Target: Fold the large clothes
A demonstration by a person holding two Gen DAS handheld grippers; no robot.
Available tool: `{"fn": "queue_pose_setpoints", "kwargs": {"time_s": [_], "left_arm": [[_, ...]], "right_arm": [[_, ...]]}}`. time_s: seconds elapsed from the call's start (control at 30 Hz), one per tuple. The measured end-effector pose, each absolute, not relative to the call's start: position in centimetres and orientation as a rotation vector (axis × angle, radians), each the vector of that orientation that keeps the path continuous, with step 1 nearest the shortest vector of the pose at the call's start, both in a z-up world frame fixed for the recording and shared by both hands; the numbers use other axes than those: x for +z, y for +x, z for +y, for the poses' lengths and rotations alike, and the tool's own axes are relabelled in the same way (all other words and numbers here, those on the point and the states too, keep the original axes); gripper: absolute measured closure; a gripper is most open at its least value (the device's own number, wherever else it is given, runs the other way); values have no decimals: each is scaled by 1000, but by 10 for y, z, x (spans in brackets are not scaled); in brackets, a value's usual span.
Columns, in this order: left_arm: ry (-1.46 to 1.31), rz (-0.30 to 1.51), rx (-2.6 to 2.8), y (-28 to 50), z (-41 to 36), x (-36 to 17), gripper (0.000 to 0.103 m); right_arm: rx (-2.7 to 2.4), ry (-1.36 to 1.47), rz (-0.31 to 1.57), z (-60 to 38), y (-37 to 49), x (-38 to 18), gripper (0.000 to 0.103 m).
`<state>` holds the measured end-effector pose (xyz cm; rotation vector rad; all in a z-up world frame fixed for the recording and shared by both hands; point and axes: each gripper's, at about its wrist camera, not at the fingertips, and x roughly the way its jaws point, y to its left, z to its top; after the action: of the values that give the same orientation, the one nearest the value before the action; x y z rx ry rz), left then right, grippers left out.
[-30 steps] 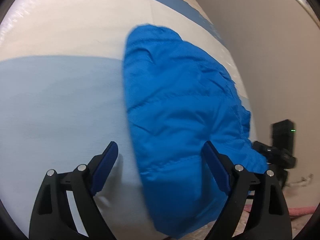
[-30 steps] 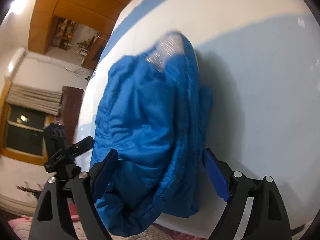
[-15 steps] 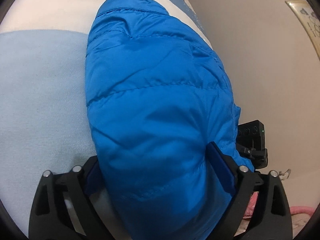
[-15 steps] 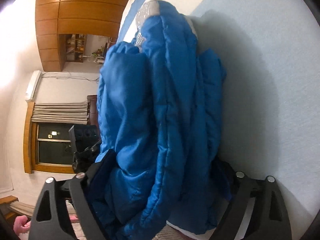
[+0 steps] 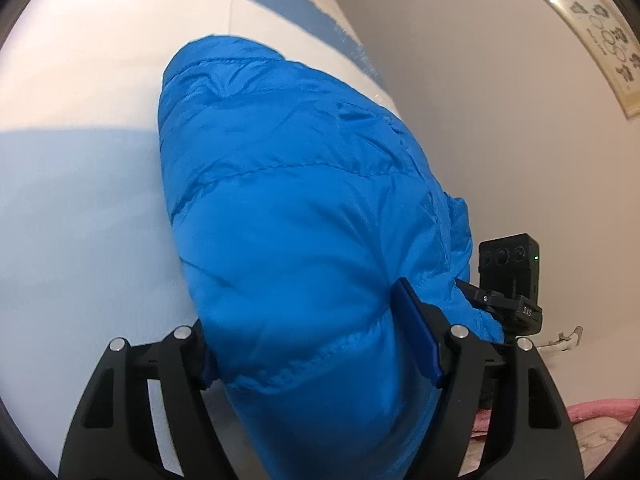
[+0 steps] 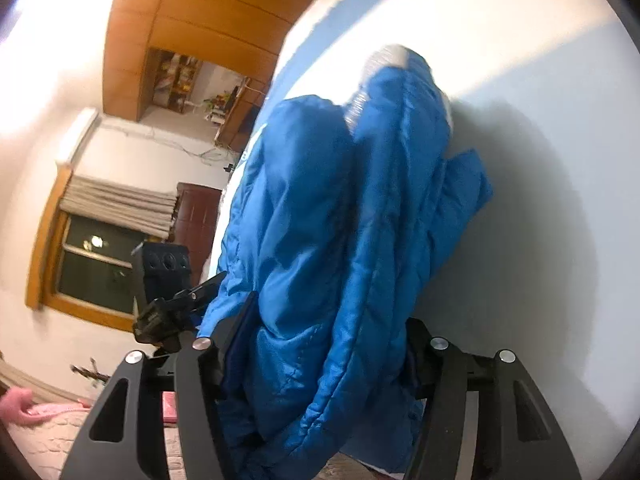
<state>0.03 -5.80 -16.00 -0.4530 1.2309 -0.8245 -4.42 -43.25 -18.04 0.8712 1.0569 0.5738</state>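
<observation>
Both jaws have just been closing: the left gripper [image 5: 316, 332] and right gripper [image 6: 324, 344] clench the blue puffer jacket [image 5: 304, 208] bundled between their fingers. It lies ahead on the bed [image 5: 72, 216] (gripped at its near end, likely for another fold)

Glossy quilted jacket [image 5: 304, 216], perhaps nylon; matt cloth bedsheet [image 5: 80, 208].

The left gripper [image 5: 316, 344] is tilted downward, its jaws just closed inward. The right gripper [image 6: 320, 352] is likewise angled down, its jaws narrowed.

Framed picture [image 5: 592, 44] on wall, wooden wardrobe [image 6: 188, 36], dark window [image 6: 96, 268]
</observation>
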Motion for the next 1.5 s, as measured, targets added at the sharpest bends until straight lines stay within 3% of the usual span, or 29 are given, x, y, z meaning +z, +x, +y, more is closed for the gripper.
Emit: {"fn": "queue_pose_setpoints", "kwargs": {"time_s": [0.27,0.53,0.73,0.97,1.2,1.33,1.5], "left_arm": [[-425,1094,-817,35,-42,-113,30],[-424,1014,-745,101,-16,-98,30],[-407,983,-666,148,2,-106,30],[-397,1079,-584,190,8,-150,31],[-391,1116,-550,190,14,-192,25],[-387,1134,-536,184,13,-187,23],[-334,1145,-445,187,11,-161,24]], "right_arm": [[628,766,980,-417,-3,-134,43],[676,679,970,-389,77,-116,44],[707,669,995,-374,134,-132,44],[693,718,1114,-365,171,-199,44],[680,836,1177,-365,175,-247,35],[653,823,1199,-370,172,-243,30],[543,668,1161,-382,161,-194,28]]}}
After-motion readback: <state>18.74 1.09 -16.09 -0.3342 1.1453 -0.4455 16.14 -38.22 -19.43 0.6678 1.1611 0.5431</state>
